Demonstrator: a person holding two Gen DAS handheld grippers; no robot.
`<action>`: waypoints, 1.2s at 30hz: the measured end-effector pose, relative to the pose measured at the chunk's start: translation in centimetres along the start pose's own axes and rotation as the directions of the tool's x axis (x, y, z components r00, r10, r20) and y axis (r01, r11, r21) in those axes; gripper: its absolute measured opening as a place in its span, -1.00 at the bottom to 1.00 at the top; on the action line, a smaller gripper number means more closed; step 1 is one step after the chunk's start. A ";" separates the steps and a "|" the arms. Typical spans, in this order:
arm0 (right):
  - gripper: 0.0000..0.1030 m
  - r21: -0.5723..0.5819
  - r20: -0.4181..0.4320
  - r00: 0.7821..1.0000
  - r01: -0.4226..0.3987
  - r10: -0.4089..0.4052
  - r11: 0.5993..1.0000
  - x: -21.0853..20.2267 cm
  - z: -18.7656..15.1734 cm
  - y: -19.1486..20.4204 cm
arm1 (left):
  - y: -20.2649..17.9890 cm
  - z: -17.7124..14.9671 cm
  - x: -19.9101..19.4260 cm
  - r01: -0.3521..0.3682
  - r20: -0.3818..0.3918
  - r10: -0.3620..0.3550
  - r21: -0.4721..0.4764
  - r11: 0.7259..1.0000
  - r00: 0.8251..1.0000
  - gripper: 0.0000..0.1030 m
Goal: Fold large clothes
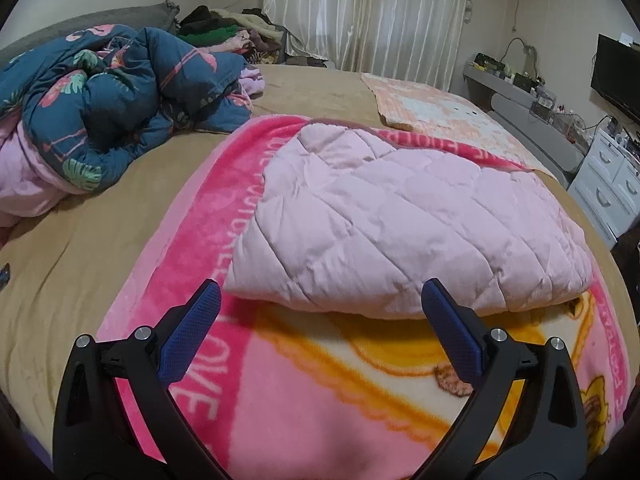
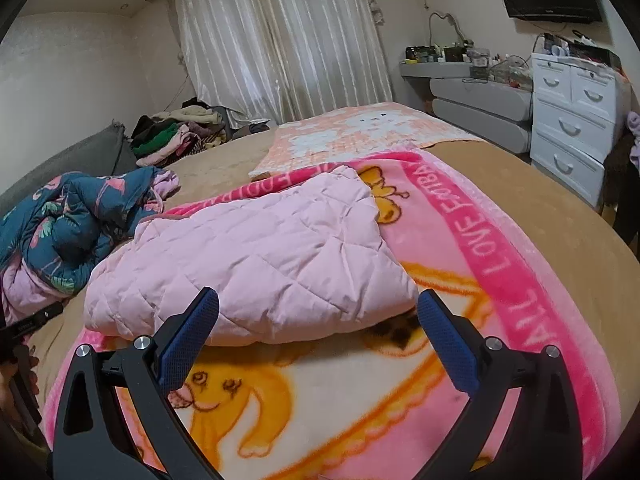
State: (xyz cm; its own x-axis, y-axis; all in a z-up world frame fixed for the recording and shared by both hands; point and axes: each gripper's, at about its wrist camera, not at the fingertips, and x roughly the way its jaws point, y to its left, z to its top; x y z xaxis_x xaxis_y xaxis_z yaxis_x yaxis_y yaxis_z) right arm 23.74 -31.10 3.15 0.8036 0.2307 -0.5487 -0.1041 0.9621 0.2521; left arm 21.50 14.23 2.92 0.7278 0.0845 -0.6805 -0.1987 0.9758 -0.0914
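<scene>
Left gripper [image 1: 320, 312] nearest the lens, blue pads [image 1: 450, 334] spread wide, nothing between them; it hangs over the pink cartoon blanket [image 1: 304, 400] just short of the folded pink quilted garment [image 1: 400, 224]. Right gripper [image 2: 318, 320] likewise splayed and empty, facing the garment's near fold. Garment lies folded on the blanket, mid-bed, its near edge free, blanket bare on the near side. Tan bedsheet [image 1: 100, 240] open to the left and right of the blanket. Crumpled blue floral duvet [image 1: 108, 96] sits left, apart from the garment. Peach patterned mat [image 2: 360, 132] at the far side, touching the blanket edge. Blanket's near edge cut off by frame; lettering partly covered by the garment. Clothes pile [image 2: 176, 132] by the curtain too small to sort out. White drawers [image 2: 572, 112] far right
</scene>
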 end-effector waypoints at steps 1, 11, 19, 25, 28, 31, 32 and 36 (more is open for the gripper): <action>0.92 0.004 -0.003 1.000 0.000 0.000 1.000 0.0 -0.2 -0.1 | -0.1 -0.2 0.1 0.001 -0.003 -0.001 0.003 1.000 1.000 0.82; 0.92 0.068 -0.054 0.996 0.078 -0.074 0.995 1.8 -3.0 -1.3 | -0.4 -2.5 1.8 0.001 -0.055 -0.003 -0.033 0.999 0.998 0.82; 0.92 0.176 -0.133 0.987 0.114 -0.091 0.978 5.1 -4.3 -2.6 | -0.4 -4.0 5.0 0.045 -0.143 -0.062 -0.120 0.992 0.988 0.82; 0.92 0.217 -0.183 0.979 0.127 -0.088 0.968 8.1 -4.6 -2.2 | -0.9 -4.2 7.4 0.062 -0.187 -0.087 -0.139 0.988 0.978 0.82; 0.92 0.263 -0.198 0.979 0.107 -0.055 0.959 9.7 -4.6 -2.0 | -0.6 -4.1 8.2 0.077 -0.196 -0.112 -0.176 0.981 0.974 0.82; 0.92 0.366 -0.215 0.977 0.068 0.013 0.928 11.3 -4.3 -2.4 | -0.3 -3.7 8.8 0.084 -0.190 -0.124 -0.206 0.975 0.974 0.82; 0.92 0.404 -0.216 0.976 0.063 0.029 0.913 12.0 -4.2 -2.7 | -0.1 -3.6 9.0 0.085 -0.188 -0.126 -0.213 0.973 0.974 0.82; 0.92 0.472 -0.207 0.977 0.062 0.042 0.880 13.6 -3.5 -3.4 | 1.0 -3.1 9.4 0.121 -0.160 -0.178 -0.316 0.941 0.971 0.82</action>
State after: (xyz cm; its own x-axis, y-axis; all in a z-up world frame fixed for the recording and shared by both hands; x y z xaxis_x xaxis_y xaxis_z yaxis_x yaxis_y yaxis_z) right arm 32.98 -30.70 -7.98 0.6599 0.2958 -0.6907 0.2349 0.7920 0.5635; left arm 26.08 15.38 -5.86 0.6374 -0.1239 -0.7605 -0.3068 0.8646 -0.3980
